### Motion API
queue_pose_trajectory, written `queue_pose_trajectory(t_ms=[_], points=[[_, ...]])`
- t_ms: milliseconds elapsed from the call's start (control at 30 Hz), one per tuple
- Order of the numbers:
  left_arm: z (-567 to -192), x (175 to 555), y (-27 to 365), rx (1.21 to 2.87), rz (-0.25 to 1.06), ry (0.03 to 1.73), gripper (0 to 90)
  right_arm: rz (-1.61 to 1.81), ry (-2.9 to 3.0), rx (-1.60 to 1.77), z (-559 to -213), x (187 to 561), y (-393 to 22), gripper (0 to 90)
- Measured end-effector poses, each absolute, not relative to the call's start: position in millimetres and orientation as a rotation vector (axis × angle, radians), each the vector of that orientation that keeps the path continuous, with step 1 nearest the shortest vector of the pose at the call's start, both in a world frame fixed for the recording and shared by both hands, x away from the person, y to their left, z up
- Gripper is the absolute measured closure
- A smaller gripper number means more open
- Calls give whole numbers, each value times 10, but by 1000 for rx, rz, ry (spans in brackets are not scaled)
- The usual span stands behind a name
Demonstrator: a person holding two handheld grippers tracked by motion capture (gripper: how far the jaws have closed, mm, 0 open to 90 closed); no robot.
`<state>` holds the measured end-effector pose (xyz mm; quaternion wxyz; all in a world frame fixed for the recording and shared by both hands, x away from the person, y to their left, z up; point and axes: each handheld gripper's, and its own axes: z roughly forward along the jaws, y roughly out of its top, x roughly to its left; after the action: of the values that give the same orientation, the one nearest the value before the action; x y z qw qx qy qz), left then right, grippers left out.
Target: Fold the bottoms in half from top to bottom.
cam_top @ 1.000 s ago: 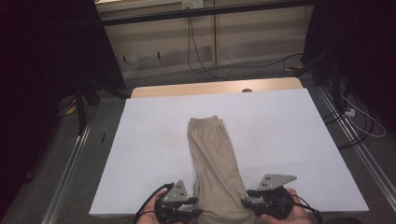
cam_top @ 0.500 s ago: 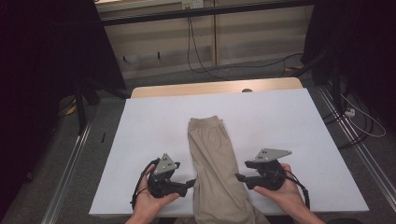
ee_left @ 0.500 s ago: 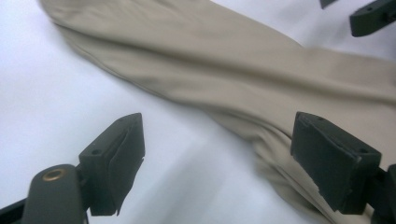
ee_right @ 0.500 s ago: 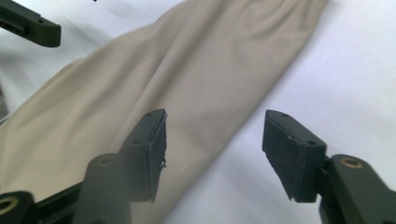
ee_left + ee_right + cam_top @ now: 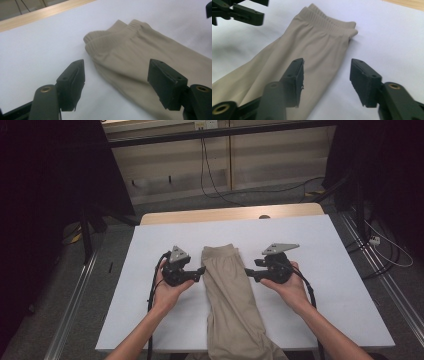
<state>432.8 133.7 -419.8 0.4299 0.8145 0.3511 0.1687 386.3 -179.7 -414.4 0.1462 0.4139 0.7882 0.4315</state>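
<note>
White sheet point(image 5: 150, 320) over wooden table point(image 5: 200, 214); cables point(image 5: 215, 180) behind.

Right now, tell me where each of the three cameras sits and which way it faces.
High view: above the person's side, facing forward and down on the white-covered table; forearms, left gripper, right gripper.
Left gripper view: rides the left gripper, looking along its open black jaws over the folded beige ribbed-waistband trousers.
Right gripper view: rides the right gripper, open jaws over the trousers' edge; the left gripper's jaws show top left.
Shared: all show the trousers' waistband.
</note>
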Motion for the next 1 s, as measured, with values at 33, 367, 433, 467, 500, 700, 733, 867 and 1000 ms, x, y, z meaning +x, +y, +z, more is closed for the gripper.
queue_pose_trajectory(t_ms=[33, 367, 433, 467, 500, 700, 733, 867, 1000], points=[[-4212, 4391, 1318, 2045, 426, 908, 321, 1235, 2269, 1194, -4153, 3919, -1778, 501], [-4359, 4795, 1200, 2058, 476, 990, 329, 1164, 2240, 1211, -4200, 4512, -1546, 587], [-4390, 4857, 1190, 2074, 510, 1000, 360, 1139, 2248, 1202, -4224, 4616, -1484, 606], [-4416, 4898, 1185, 2078, 494, 1023, 356, 1127, 2252, 1216, -4236, 4665, -1456, 611], [-4431, 4916, 1178, 2081, 481, 1035, 362, 1136, 2253, 1226, -4255, 4722, -1431, 622], [-4505, 5014, 1150, 2077, 473, 1070, 412, 1115, 2259, 1255, -4364, 4909, -1334, 652], [-4510, 5022, 1154, 2065, 466, 1078, 427, 1114, 2258, 1260, -4374, 4940, -1332, 659], [-4508, 5047, 1174, 2052, 441, 1087, 466, 1114, 2244, 1298, -4422, 5035, -1350, 679], [-4507, 5053, 1194, 2028, 436, 1107, 495, 1111, 2254, 1350, -4503, 5076, -1370, 662]])
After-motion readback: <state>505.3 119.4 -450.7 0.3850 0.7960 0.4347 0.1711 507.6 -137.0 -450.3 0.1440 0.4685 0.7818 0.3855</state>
